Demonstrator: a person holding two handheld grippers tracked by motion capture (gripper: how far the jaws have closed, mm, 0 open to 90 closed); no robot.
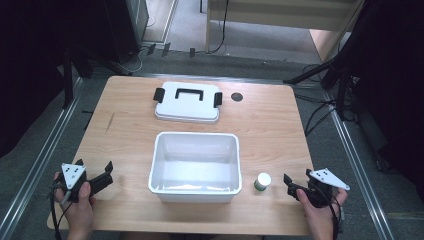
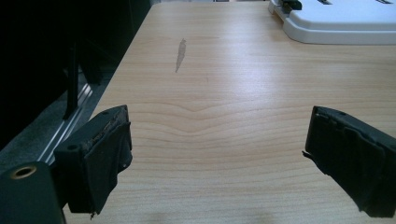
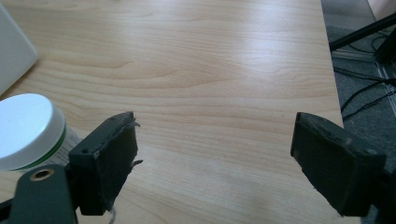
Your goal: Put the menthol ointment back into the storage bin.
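An empty white tub (image 1: 195, 165) stands open at the middle of the wooden table (image 1: 125, 100). Its white lid (image 1: 188, 102) with black handle and clips lies flat behind it; the lid's corner (image 2: 336, 23) appears in the left gripper view. A small white-capped jar with a green band (image 1: 262, 181) stands right of the tub, and the jar (image 3: 29, 130) sits just left of my right gripper's jaws. My left gripper (image 1: 94, 166) rests open near the front left edge, nothing between its jaws. My right gripper (image 1: 296, 180) is open at the front right, holding nothing.
A small dark round mark (image 1: 236, 97) sits on the table right of the lid. A grey streak (image 2: 180, 53) marks the wood ahead of the left gripper. Cables and stand legs (image 1: 325, 75) lie on the floor beyond the right edge.
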